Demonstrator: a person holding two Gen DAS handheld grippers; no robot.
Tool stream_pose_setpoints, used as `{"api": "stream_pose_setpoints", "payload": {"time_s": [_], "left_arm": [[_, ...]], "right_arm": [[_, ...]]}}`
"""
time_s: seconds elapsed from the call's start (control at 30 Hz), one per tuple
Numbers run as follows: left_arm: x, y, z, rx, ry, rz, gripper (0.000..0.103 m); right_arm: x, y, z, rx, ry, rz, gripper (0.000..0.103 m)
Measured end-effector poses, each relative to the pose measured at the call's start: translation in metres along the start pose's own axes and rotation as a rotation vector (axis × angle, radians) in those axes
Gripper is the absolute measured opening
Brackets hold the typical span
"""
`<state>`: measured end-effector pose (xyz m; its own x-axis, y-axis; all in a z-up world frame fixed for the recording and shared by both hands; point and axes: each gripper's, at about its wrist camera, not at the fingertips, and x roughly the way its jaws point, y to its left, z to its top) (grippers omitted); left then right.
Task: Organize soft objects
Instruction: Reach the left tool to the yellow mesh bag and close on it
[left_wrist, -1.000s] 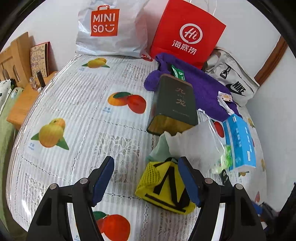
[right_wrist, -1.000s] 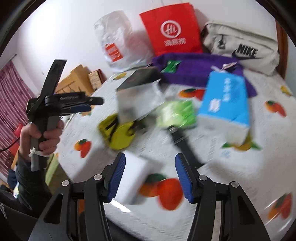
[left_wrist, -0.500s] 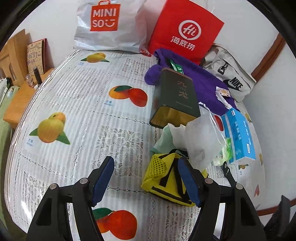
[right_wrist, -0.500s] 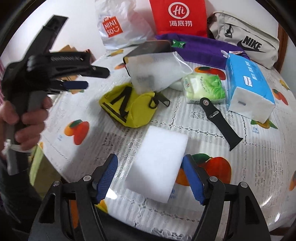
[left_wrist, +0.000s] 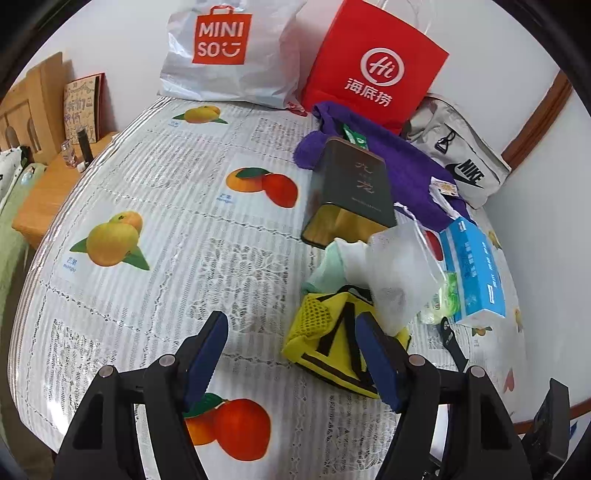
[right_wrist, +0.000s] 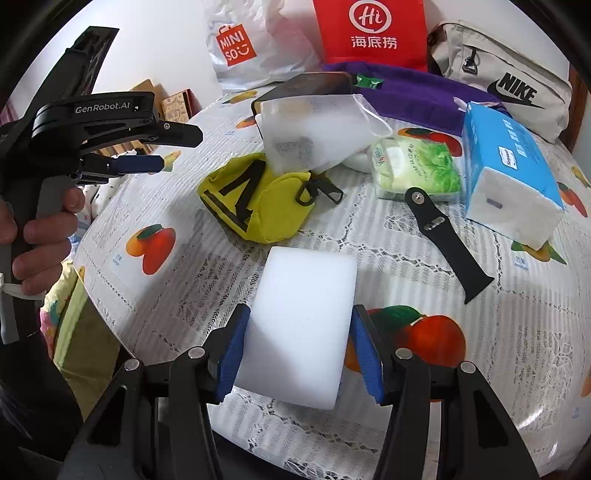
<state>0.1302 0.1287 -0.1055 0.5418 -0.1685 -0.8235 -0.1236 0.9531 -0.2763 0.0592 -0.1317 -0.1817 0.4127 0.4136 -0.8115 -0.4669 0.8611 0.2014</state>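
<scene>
A white sponge block (right_wrist: 303, 332) lies on the fruit-print tablecloth (right_wrist: 517, 332) near the table's front edge. My right gripper (right_wrist: 301, 349) straddles it, its jaws closing, with both blue pads against the block's sides. A yellow pouch (right_wrist: 255, 199) with black straps sits just beyond the sponge. In the left wrist view the yellow pouch (left_wrist: 325, 339) lies by the right finger of my left gripper (left_wrist: 291, 365), which hangs open above the cloth with nothing between its pads. A hand (right_wrist: 40, 229) holds that left gripper at the left of the right wrist view.
Behind the pouch lie a translucent bag (right_wrist: 317, 133), a green wipes pack (right_wrist: 417, 166), a blue tissue pack (right_wrist: 506, 166) and a black watch strap (right_wrist: 447, 240). A dark tin box (left_wrist: 351, 192), purple towel (left_wrist: 413, 162), red bag (left_wrist: 376, 70), Miniso bag (left_wrist: 221, 48) and Nike bag (left_wrist: 461, 166) fill the back.
My right gripper came down and forward over the white sponge, and its jaws narrowed onto the block's sides. The left gripper stayed almost still and open.
</scene>
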Motion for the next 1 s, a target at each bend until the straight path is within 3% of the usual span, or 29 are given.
{"api": "stream_pose_setpoints", "payload": {"time_s": [0.3,0.57,0.9,1.0], "left_arm": [[0.006,-0.023,-0.004,0.072,0.000,-0.031,0.070],[0.012,-0.028,-0.011,0.065,0.030,-0.049,0.070],[0.004,-0.042,-0.022,0.100,0.029,-0.037,0.070],[0.002,-0.042,-0.023,0.098,0.029,-0.036,0.070]], "right_arm": [[-0.007,-0.014,0.000,0.014,-0.030,0.023,0.053],[-0.042,-0.034,-0.002,-0.020,-0.130,0.017,0.053],[-0.078,-0.074,-0.006,0.049,-0.223,-0.063,0.053],[-0.081,-0.076,-0.010,0.057,-0.221,-0.047,0.053]]}}
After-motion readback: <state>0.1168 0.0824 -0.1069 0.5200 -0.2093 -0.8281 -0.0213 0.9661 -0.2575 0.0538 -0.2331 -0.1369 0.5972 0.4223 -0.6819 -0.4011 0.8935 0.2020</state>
